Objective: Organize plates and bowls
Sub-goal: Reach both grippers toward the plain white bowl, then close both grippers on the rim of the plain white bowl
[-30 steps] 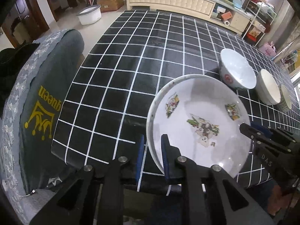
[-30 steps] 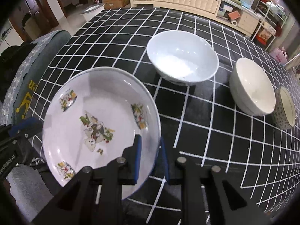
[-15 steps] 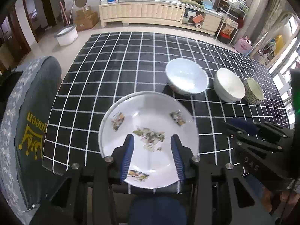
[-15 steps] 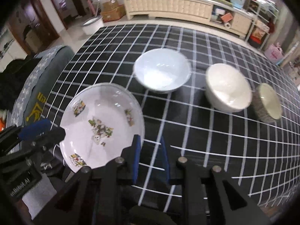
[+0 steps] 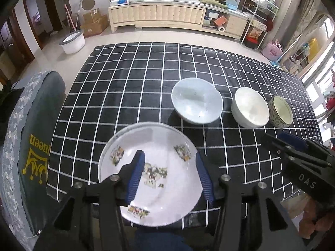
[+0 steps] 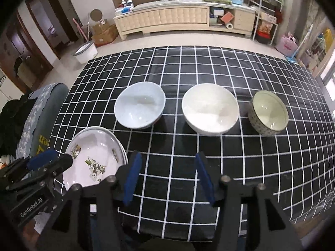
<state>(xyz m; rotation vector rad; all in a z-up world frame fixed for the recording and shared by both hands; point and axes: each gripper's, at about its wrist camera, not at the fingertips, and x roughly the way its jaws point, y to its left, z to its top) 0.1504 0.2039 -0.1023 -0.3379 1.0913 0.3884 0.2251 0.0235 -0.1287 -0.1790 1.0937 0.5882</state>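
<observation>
A white plate with cartoon prints [image 5: 163,146] lies at the table's near left edge; it also shows in the right wrist view [image 6: 94,146]. Behind it stand three bowls in a row: a pale blue bowl [image 5: 196,100] [image 6: 139,109], a white bowl [image 5: 250,107] [image 6: 210,113] and a small patterned bowl [image 5: 280,112] [image 6: 268,113]. My left gripper [image 5: 170,175] is open and empty above the plate. My right gripper [image 6: 169,179] is open and empty above the table's near edge, right of the plate.
The table has a black cloth with a white grid [image 5: 146,73]. A grey cushioned chair back [image 5: 27,146] stands at the table's left. Beyond the table are floor, a white bucket [image 5: 72,40] and a long cabinet [image 5: 157,18].
Both grippers let go of the plate, opened and drew back and up. The plate now lies flat on the table.
</observation>
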